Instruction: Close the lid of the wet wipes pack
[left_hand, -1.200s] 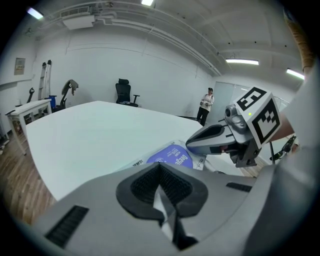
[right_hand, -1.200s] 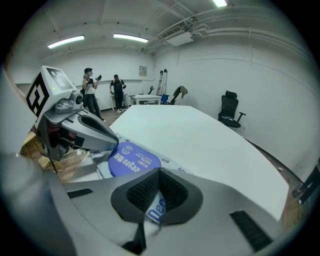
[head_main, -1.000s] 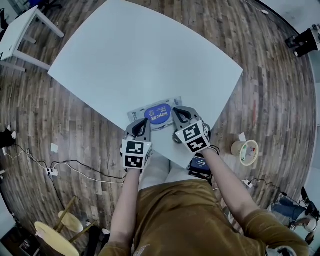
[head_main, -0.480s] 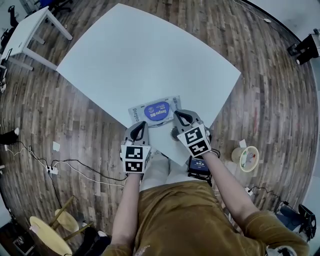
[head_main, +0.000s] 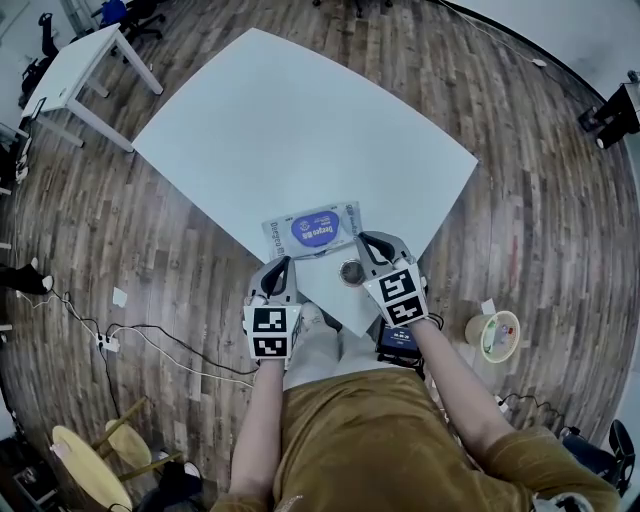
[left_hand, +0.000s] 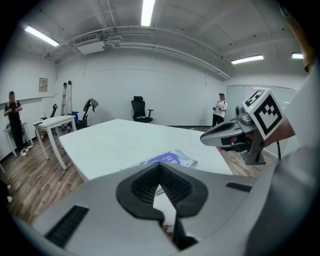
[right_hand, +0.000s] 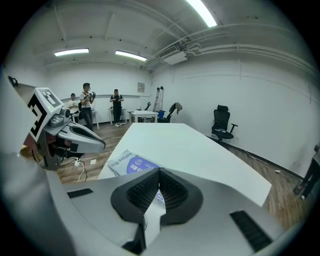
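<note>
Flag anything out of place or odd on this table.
Nothing stands out. The wet wipes pack lies flat near the edge of the table, by its near corner. Its blue lid looks flat and nothing is spilled. The left gripper and right gripper are shut and empty, short of the pack.

Wet wipes pack (head_main: 312, 231): flat, rectangular, silver-white wrapper. It lies face up, slightly skewed, near the near corner of the white table (head_main: 300, 130). Blue oval lid (head_main: 322, 228) lies flat on top.

bare office-like lab, large white table (head_main: 300, 130), swivel chair (left_hand: 140, 108), ceiling strip lights (left_hand: 147, 10), wood floor (head_main: 540, 200)
</note>
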